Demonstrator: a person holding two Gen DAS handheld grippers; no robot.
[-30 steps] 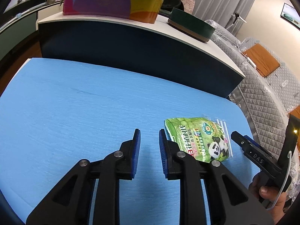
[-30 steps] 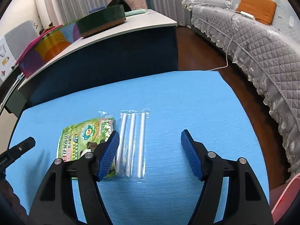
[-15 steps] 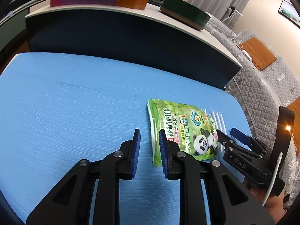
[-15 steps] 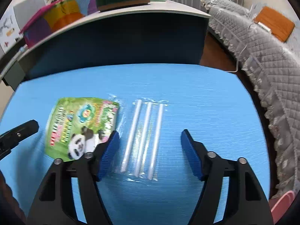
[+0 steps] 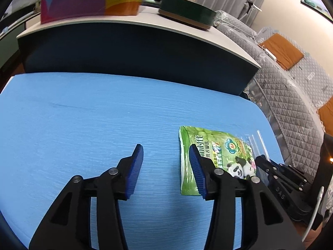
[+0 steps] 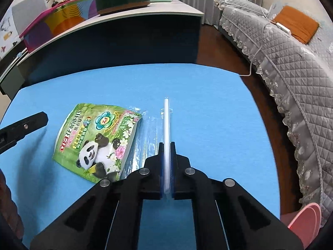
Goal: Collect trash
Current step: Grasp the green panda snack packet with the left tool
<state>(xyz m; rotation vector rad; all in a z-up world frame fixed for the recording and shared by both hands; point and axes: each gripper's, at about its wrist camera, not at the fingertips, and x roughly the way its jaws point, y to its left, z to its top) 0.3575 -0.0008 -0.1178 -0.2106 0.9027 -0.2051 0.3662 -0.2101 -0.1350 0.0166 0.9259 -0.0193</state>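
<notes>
- The blue bench [image 6: 208, 104] carries the trash, with a dark cabinet [image 5: 133, 50] behind it.
- A green panda pouch [image 6: 97, 141] lies flat, its edge just beside the left gripper [image 5: 166, 166]'s right finger; those fingers stand apart, holding nothing.
- The clear straw packet [image 6: 149, 129] lies beside the pouch.
- The right gripper [image 6: 166, 166] has its fingers clamped on the packet's outermost white straw [image 6: 166, 120], which runs forward between them.
</notes>
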